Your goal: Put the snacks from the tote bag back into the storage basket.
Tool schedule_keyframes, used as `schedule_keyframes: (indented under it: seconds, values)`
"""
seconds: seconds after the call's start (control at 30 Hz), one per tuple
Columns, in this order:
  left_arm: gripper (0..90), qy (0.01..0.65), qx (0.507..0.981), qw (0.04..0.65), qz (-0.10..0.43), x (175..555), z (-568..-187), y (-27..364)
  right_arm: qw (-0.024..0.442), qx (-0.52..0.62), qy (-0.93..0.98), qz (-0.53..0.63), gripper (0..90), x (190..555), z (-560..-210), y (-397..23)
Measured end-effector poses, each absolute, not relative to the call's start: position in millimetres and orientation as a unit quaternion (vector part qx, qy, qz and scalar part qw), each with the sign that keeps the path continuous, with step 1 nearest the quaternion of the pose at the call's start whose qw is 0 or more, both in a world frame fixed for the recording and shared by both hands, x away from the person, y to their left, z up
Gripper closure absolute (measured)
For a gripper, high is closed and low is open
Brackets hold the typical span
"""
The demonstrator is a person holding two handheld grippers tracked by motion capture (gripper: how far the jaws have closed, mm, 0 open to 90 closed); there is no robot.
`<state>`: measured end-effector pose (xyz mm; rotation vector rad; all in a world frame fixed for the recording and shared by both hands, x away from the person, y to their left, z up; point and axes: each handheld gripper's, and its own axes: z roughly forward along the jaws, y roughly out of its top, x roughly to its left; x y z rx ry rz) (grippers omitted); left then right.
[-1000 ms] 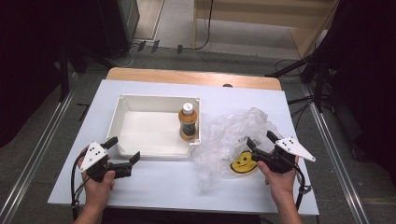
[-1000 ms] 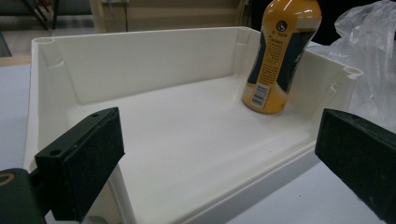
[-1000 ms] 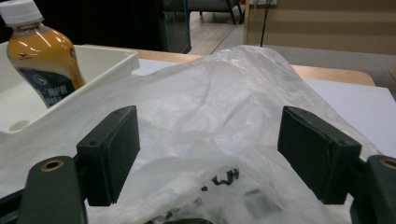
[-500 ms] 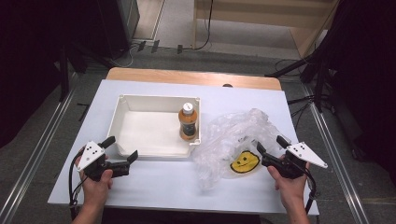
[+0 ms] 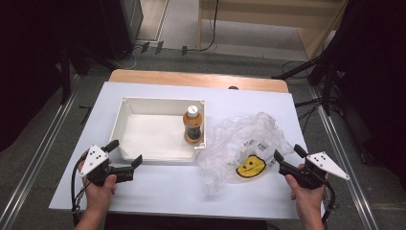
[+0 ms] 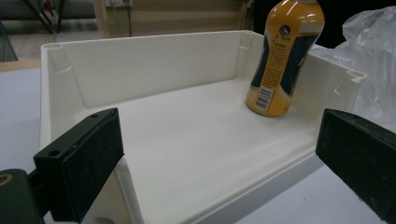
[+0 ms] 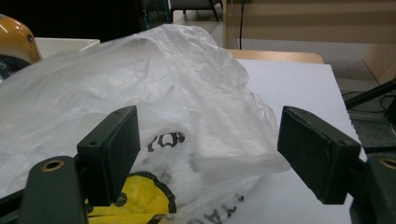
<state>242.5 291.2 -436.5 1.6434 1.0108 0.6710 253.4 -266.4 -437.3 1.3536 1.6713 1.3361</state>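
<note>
On the white counter [image 5: 158,191] stands a white plastic tray [image 5: 129,129], and an orange bottle [image 5: 193,125] with a white cap stands upright in its right near corner, close to the tray wall. In the left gripper view the bottle [image 6: 280,60] has a dark label with small yellow writing and a barcode low on the side; the words are too small to read. Just to the right of the tray lies a crumpled clear plastic bag [image 5: 242,143], touching the tray's corner, with a yellow smiling face [image 5: 250,166] printed on it. In the right gripper view the bag [image 7: 154,93] shows black letters seen from behind, so I cannot read them. The left tongs [image 5: 125,154] are wide open and empty, just at the near left edge of the tray, pointing at it. The right tongs [image 5: 289,153] are also wide open and hold nothing; they sit at the right edge of the bag, and the bag's plastic lies between the two black jaws without being pinched.
</note>
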Motion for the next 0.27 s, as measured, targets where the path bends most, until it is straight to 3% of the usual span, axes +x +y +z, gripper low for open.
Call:
schedule_keyframes:
  seconds: [0.27]
  values:
    - [0.9, 0.419, 0.689, 0.52, 0.281, 242.0, -436.3, 289.2, 0.302, 0.51, 0.629, 0.504, 21.4, 252.9, -436.5, -266.6]
